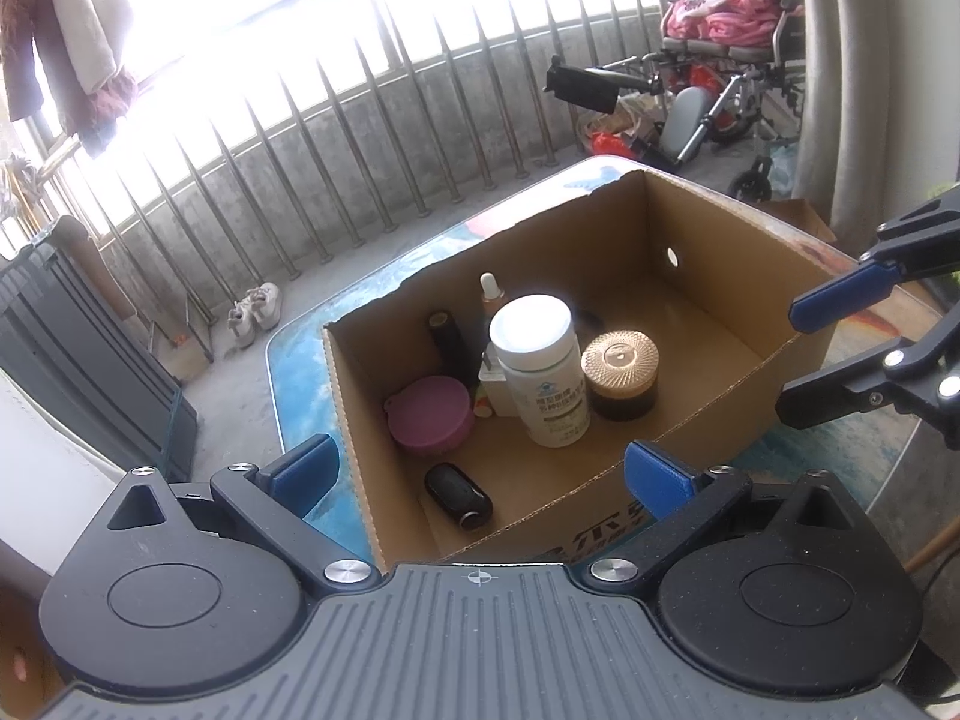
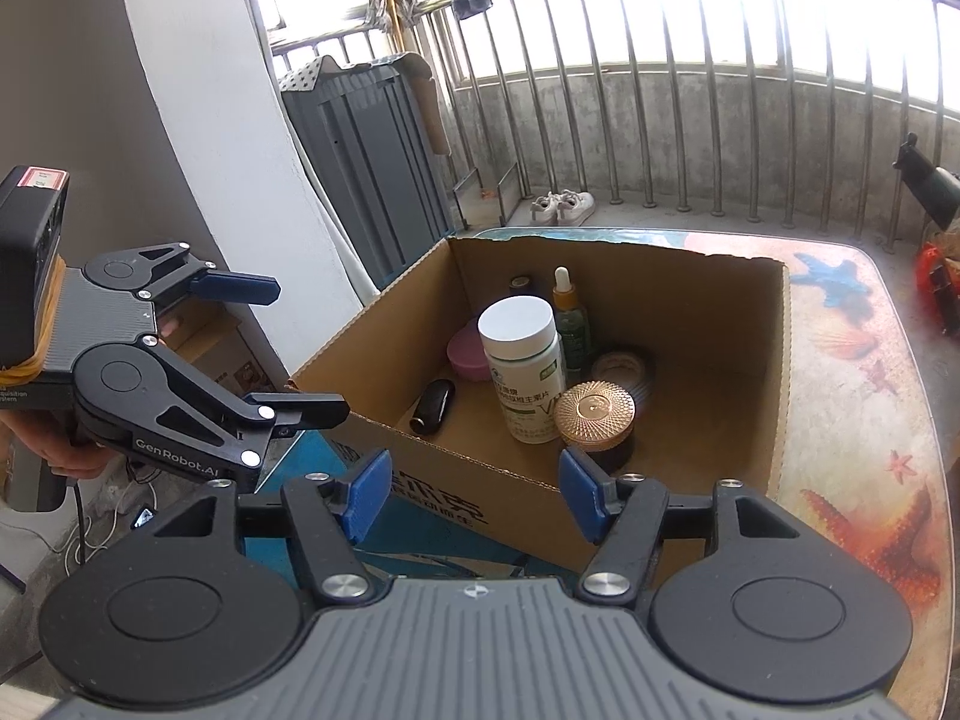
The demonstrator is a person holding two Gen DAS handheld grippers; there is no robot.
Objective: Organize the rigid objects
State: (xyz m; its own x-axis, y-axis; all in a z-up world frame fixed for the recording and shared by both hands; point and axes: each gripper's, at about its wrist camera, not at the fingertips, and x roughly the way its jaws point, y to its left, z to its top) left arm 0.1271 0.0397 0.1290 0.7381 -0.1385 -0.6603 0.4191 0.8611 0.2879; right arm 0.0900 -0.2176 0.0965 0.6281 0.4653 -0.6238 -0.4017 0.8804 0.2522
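An open cardboard box (image 1: pixel 708 228) (image 2: pixel 702 306) stands on the table and holds several items. Upright among them are a white-lidded bottle (image 1: pixel 540 366) (image 2: pixel 522 360), a gold-lidded dark jar (image 1: pixel 621 372) (image 2: pixel 594 420), a dropper bottle (image 1: pixel 489 294) (image 2: pixel 567 312) and a dark bottle (image 1: pixel 447 336). A pink round container (image 1: pixel 429 423) (image 2: pixel 468 351) sits at the left, with a small black case (image 1: pixel 459 495) (image 2: pixel 432 405) lying flat near it. My left gripper (image 1: pixel 480 474) (image 2: pixel 306 348) hovers open at the box's near-left corner. My right gripper (image 2: pixel 474 495) (image 1: pixel 804 354) is open and empty over the near wall.
The table has a sea-print cover (image 2: pixel 852 360) with bare surface right of the box. A grey cabinet (image 2: pixel 372 150) and white shoes (image 2: pixel 561 207) stand by the balcony railing. A wheelchair (image 1: pixel 720 90) with pink cloth is at the far right. A hand (image 2: pixel 60 456) holds the left gripper.
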